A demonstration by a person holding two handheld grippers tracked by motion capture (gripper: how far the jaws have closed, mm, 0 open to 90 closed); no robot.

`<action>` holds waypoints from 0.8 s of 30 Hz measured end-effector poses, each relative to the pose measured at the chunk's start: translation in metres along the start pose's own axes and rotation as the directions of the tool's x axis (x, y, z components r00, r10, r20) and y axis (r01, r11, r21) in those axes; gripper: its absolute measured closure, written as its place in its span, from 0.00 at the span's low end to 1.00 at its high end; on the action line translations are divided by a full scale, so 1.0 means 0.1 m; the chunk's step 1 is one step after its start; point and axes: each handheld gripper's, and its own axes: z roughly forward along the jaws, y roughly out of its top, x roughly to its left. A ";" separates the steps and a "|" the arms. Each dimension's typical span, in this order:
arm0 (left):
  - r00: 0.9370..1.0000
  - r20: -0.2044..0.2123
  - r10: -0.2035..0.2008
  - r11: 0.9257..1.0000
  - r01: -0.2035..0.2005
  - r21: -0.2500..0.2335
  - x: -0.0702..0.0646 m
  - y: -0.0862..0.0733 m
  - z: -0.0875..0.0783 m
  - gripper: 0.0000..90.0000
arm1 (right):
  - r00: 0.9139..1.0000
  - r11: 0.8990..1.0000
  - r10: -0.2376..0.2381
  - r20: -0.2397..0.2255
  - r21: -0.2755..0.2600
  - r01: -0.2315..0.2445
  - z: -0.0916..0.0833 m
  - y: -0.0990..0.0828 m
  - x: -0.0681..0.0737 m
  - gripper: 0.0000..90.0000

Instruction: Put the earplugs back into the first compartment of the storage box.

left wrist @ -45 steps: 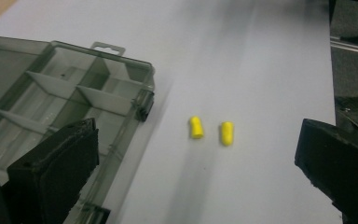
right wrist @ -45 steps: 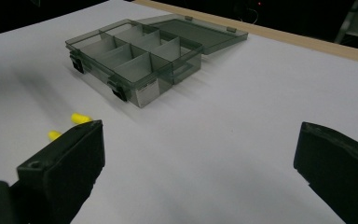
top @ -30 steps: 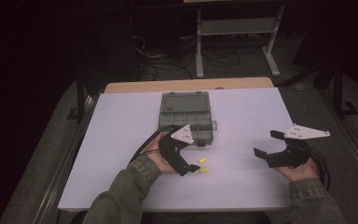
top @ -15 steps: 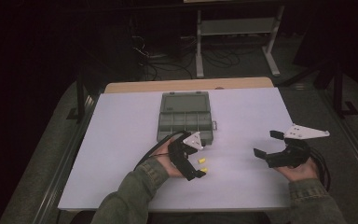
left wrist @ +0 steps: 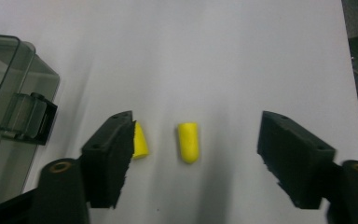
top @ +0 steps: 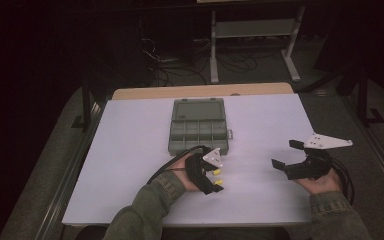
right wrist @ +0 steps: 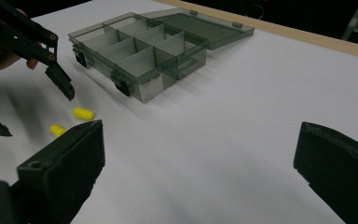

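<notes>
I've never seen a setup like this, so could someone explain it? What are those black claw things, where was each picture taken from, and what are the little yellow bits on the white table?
No robot here: a person holds a hand-worked clamp with two black jaws in each hand. One picture looks down from above the white table; the other two come from cameras riding on the clamps, looking out between their jaws. The left gripper has just been closing, with one yellow earplug lying between its jaws, not yet pinched. A second earplug lies beside one jaw, partly hidden. The right gripper waits open, holding nothing. Behind sits a grey plastic organizer box, its lid open, with divided compartments.
</notes>
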 end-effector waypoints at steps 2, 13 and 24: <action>1.000 -0.002 0.022 1.000 -0.022 0.019 -0.02 0.00 0.03 0.41 | 1.000 1.000 0.000 -0.002 0.000 0.000 0.00 0.00 0.00 0.02; 1.000 -0.008 0.004 0.999 -0.004 0.041 0.03 -0.01 0.11 0.69 | 1.000 1.000 0.001 -0.007 0.004 -0.001 0.00 0.00 0.01 0.02; 1.000 0.020 -0.019 0.998 0.018 0.063 0.05 -0.03 0.17 0.88 | 1.000 1.000 0.002 -0.006 0.004 -0.002 0.00 0.00 0.01 0.02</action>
